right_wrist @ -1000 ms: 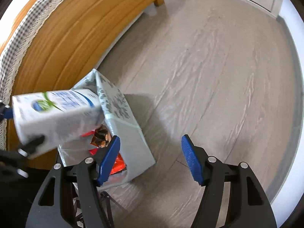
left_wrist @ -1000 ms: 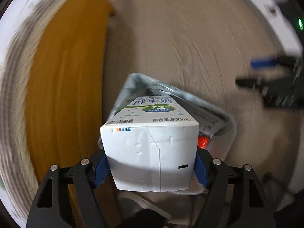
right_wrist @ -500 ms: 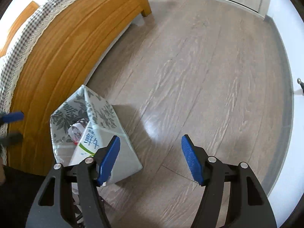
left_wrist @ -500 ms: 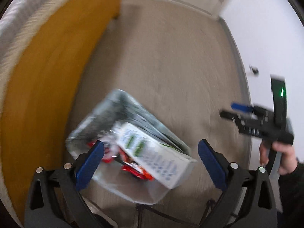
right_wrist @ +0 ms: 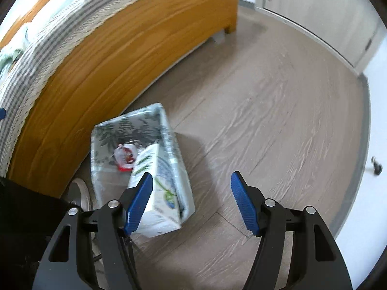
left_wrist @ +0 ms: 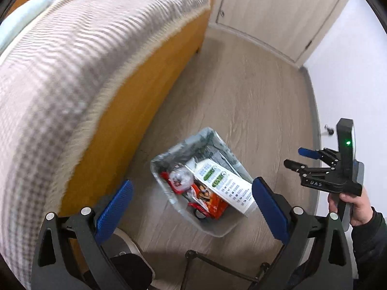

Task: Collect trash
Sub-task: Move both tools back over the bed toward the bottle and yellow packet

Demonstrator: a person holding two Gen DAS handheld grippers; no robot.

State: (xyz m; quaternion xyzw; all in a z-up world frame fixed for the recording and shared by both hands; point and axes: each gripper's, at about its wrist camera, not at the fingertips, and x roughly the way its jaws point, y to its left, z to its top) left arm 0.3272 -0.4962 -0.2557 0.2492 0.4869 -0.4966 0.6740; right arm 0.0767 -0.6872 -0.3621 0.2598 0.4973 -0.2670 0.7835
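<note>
From my left camera, the left gripper (left_wrist: 192,200) hangs with its blue pads spread as wide as they go and nothing between them; its pads sit at about 7 and 5 o'clock in the view. Just past them, near centre, the trash bin (left_wrist: 219,229) stands on the wood floor (left_wrist: 241,91), lined with a leaf-printed bag. The milk carton (left_wrist: 223,184) lies tilted inside it, leaning on the bin's side toward 4 o'clock, its bottom end poking over the rim. Beside it, toward 9 o'clock within the bin, lie red and orange snack wrappers (left_wrist: 208,200) and a crumpled clear packet (left_wrist: 180,177). At 3 o'clock I see the right gripper (left_wrist: 296,158) from the side, held in a hand (left_wrist: 353,205) with a dark sleeve, well apart from the bin. From 8 to 12 o'clock runs the bed (left_wrist: 150,82), its orange wooden side topped by a checked cover (left_wrist: 84,55). At 1 o'clock stands a pale door (left_wrist: 278,9).

From my right camera, the right gripper (right_wrist: 192,201) has its jaws parted, empty, over bare floor (right_wrist: 278,120). The left pad overlaps the milk carton (right_wrist: 157,193) in the view, but I cannot tell any contact. The bin (right_wrist: 177,154) sits at 9 o'clock of centre, just beside the bed (right_wrist: 121,55). A shoe (right_wrist: 82,193) shows at 8 o'clock.
</note>
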